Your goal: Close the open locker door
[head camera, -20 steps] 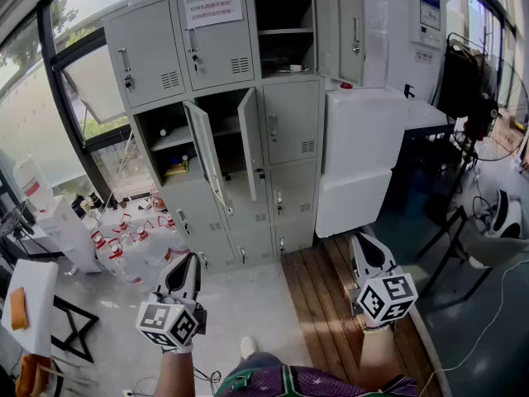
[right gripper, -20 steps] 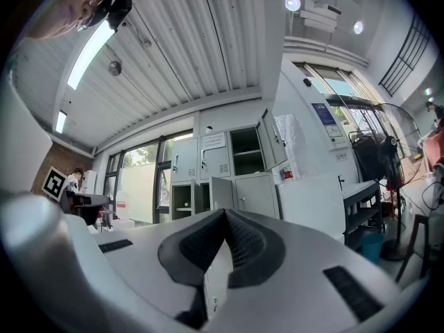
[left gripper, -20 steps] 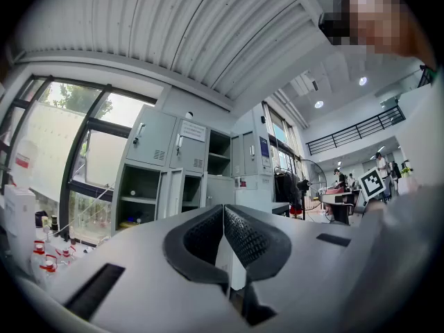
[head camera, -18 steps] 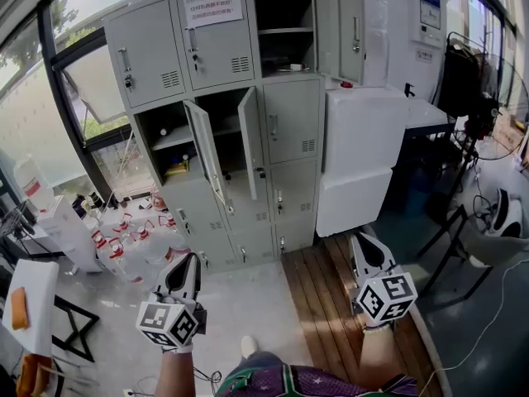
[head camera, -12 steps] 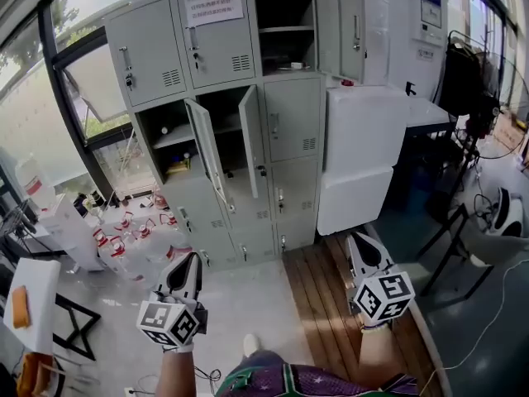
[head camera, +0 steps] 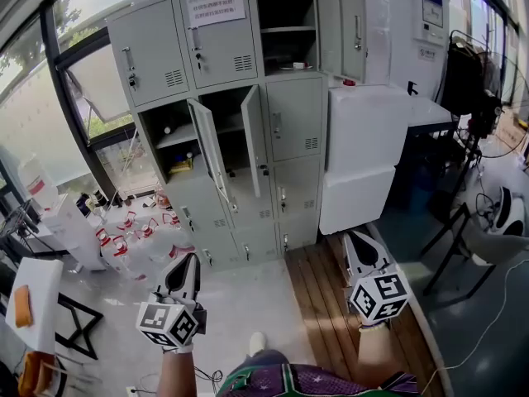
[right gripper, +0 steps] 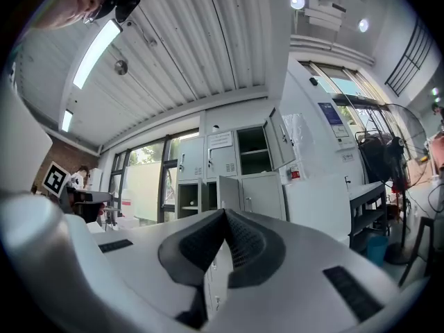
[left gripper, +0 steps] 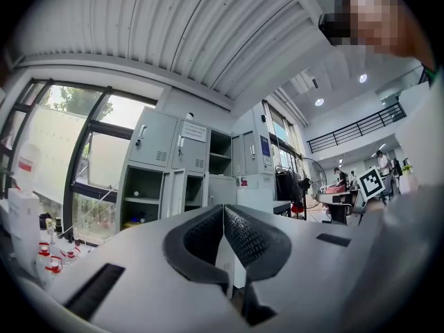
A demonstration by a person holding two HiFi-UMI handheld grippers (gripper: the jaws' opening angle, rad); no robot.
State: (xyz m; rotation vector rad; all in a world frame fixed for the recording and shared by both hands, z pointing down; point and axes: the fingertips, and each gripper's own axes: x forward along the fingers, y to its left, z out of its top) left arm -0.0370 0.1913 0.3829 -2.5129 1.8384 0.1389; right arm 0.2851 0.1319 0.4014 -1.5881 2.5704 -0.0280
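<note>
A grey locker bank (head camera: 240, 114) stands ahead against the wall. In its middle row two doors hang open side by side, the left one (head camera: 207, 154) and the right one (head camera: 252, 139). The top right compartment's door (head camera: 351, 25) is open too. Both grippers are low in the head view, well short of the lockers. My left gripper (head camera: 189, 259) is shut and empty, as is my right gripper (head camera: 350, 238). The left gripper view has its shut jaws (left gripper: 223, 210) pointing toward the lockers (left gripper: 177, 179). The right gripper view shows shut jaws (right gripper: 223, 215) below the lockers (right gripper: 229, 168).
Stacked white boxes (head camera: 364, 151) stand right of the lockers, beside a dark table (head camera: 434, 118). Several water bottles (head camera: 132, 230) sit on the floor at the left near a window. A wooden floor strip (head camera: 318, 304) runs under my right gripper. A fan (head camera: 500, 98) is far right.
The lockers have shifted slightly right and down in the head view. My right gripper has drifted a little left and up. Both grippers stay shut.
</note>
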